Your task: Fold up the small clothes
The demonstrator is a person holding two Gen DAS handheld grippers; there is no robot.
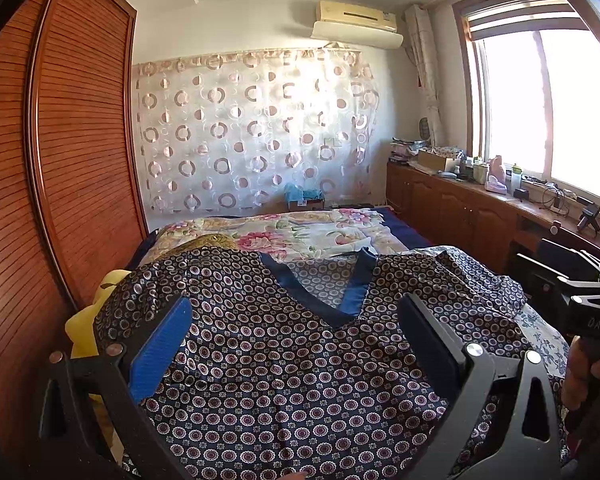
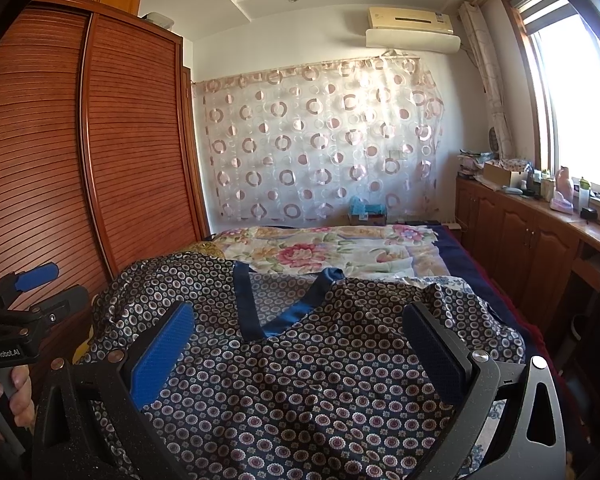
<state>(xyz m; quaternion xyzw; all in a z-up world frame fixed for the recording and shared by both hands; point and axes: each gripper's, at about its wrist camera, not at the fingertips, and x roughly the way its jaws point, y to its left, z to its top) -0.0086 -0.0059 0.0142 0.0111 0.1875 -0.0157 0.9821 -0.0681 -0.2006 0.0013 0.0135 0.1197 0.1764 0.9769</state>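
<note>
Satin-look patterned top [image 1: 284,360], one, spread neck-away over the bed [image 2: 452,246]. Wooden wardrobe [image 1: 60,160] close on the left edge; cabinets [image 2: 520,232] along the right under the window. Far half of the bed carries a floral quilt [image 1: 300,232]. Two grippers: left gripper [image 1: 296,340] and right gripper [image 2: 300,344], jaws wide apart, gripping nothing, above the fabric.

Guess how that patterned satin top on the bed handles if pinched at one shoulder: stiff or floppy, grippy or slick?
Likely floppy: the patterned top already lies in soft wrinkles and drapes over the bed. Probably slick: its sheen and the glossy blue V-neck trim suggest satin that may slide between fingers. Probably light, so a one-shoulder pinch would let the rest hang.
</note>
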